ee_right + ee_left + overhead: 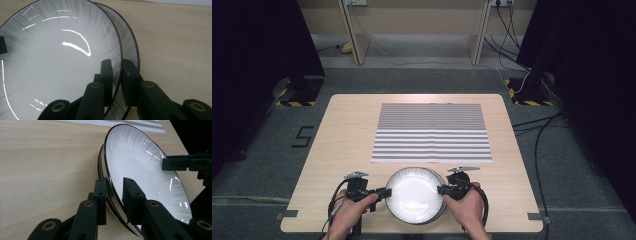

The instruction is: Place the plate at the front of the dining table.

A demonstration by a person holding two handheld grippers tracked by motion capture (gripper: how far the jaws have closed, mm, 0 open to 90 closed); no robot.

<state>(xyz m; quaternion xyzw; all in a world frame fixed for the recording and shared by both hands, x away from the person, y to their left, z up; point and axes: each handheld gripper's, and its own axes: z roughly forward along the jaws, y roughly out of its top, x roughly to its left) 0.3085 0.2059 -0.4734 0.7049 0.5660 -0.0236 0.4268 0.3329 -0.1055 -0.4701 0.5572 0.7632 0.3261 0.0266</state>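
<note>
We are gripping the top plate [416, 194] at the near edge of the table [347, 130], the left gripper [114, 192] and right gripper [116, 75] each clenched on opposite sides of its rim, above a second plate [130, 47]. The grasp looks made; we judge that lifting and placing are still to come, perhaps on the striped mat [432, 132]. Both plates are round, glossy, white, with fine radial streaks and dark rims.
</note>
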